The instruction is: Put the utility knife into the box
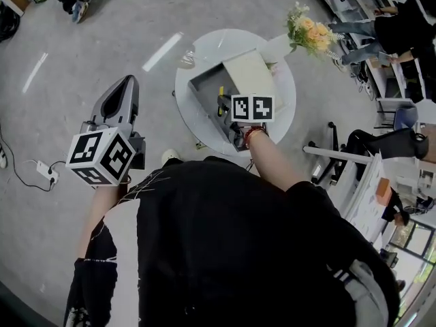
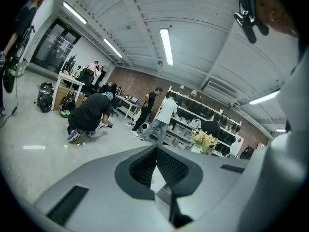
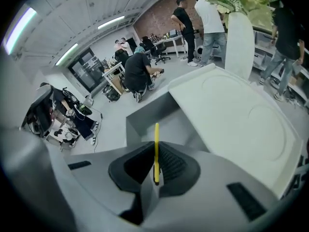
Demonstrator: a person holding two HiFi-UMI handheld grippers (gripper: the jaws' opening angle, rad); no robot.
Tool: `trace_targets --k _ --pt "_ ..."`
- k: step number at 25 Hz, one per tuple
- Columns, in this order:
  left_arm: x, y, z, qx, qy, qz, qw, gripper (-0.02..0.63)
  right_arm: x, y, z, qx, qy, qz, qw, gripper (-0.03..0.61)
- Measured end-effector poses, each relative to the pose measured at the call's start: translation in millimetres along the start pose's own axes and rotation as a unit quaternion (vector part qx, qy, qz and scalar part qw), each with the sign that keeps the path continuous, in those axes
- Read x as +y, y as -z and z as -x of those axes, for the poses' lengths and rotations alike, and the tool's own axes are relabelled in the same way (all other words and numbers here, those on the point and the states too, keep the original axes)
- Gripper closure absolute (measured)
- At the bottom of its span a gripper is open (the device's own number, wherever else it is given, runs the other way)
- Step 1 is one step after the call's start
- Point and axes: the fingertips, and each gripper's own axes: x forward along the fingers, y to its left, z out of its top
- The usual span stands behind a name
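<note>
Utility knife (image 3: 156, 151): held edge-on, a thin yellow strip clamped between the pads of the right gripper (image 1: 223, 103). Its free end projects past the jaw tips toward the box (image 3: 145, 117).

Position: the knife sits just above the box's open grey interior, on the near side of it. It is not yet inside. The box's pale lid (image 3: 231, 115) stands tilted open to the right of the cavity. The box rests on a round white table (image 1: 187, 114).

Left gripper (image 2: 156, 151): jaws drawn together, nothing between them, held well apart from the box over the floor.

Handling assessment (judgement): the knife appears light, rigid and slim, with a smooth casing. A narrow body held on two flat faces is liable to pivot or slide. A hold near mid-body, on the flat sides and away from the blade end, is the sound one. Blade state cannot be determined. A low release inside the box walls is advised.
</note>
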Motion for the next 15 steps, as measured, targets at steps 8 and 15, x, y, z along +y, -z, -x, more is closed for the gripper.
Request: trace_targets --k 8,15 --pt "9.2 -3.2 9.7 -0.010 -0.020 0.001 0.9997 0.603 -8.4 10.5 -9.3 0.019 0.001 -0.018 1.000 0.549" --pt "13.4 -2.5 19.1 -0.013 -0.036 -0.001 0.9993 0.603 -15.3 19.6 -13.1 0.033 0.006 -0.025 0.999 0.549"
